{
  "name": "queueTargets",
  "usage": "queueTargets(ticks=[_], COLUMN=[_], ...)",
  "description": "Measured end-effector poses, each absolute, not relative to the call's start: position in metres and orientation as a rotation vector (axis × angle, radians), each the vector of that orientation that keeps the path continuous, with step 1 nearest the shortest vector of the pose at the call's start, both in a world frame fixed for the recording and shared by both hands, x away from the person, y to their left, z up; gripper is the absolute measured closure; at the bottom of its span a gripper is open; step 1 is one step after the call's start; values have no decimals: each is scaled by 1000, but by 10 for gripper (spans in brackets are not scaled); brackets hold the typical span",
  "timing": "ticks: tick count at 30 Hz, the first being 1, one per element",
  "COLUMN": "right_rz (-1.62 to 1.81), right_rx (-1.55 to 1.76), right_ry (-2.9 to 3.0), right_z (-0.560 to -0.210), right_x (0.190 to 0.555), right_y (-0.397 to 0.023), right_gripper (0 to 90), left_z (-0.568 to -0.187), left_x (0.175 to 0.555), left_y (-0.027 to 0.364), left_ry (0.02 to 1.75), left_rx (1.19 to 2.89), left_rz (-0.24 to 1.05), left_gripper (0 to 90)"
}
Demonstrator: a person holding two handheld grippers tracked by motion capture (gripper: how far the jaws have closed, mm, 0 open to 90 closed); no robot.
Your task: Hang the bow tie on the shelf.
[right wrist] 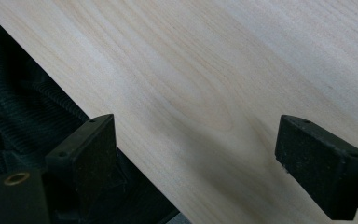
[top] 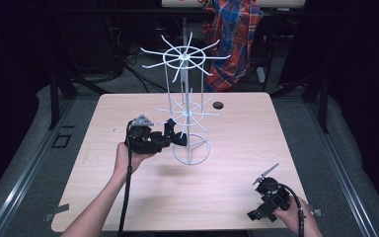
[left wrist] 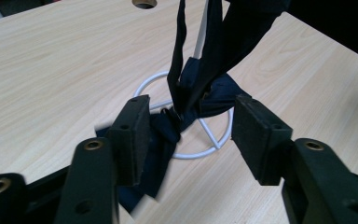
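Note:
A white wire rack (top: 186, 98) with two tiers of spokes stands mid-table on a ring base (left wrist: 144, 86). A dark blue cloth (left wrist: 214, 51) hangs from a lower spoke down the pole, bunched in a knot just above the ring. My left gripper (top: 175, 136) reaches in from the left at that height. In the left gripper view its jaws (left wrist: 192, 123) stand apart either side of the knot, and the pads (left wrist: 137, 128) do not press on it. My right gripper (top: 256, 212) rests near the table's front right corner, open (right wrist: 196, 154) over bare wood.
The light wood table (top: 237, 148) has a round cable hole (top: 218, 105) behind the rack. A plaid cloth (top: 232, 39) hangs beyond the far edge. In the right gripper view the table's edge (right wrist: 98, 112) runs diagonally, with dark fabric (right wrist: 18, 116) beyond it.

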State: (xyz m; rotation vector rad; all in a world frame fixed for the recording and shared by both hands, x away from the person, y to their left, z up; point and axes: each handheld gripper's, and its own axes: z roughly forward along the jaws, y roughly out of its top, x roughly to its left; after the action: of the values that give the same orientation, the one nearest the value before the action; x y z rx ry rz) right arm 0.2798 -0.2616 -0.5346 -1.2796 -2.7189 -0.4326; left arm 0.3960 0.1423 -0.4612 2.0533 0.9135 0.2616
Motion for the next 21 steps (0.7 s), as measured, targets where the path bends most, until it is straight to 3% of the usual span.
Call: queueTargets(ticks=[9,21], right_rz=[-441,-448], right_rx=[-1282,-1279], right_ry=[-2712,-2716], right_z=[-534,-534], right_x=[280,280], right_y=[-262,-262], right_gripper=[123,123], left_z=[-457,-457], left_x=[393,388], left_y=[146,162], left_ry=[921,934], left_rx=[2052,2052], left_rz=[278,278], left_gripper=[341,258])
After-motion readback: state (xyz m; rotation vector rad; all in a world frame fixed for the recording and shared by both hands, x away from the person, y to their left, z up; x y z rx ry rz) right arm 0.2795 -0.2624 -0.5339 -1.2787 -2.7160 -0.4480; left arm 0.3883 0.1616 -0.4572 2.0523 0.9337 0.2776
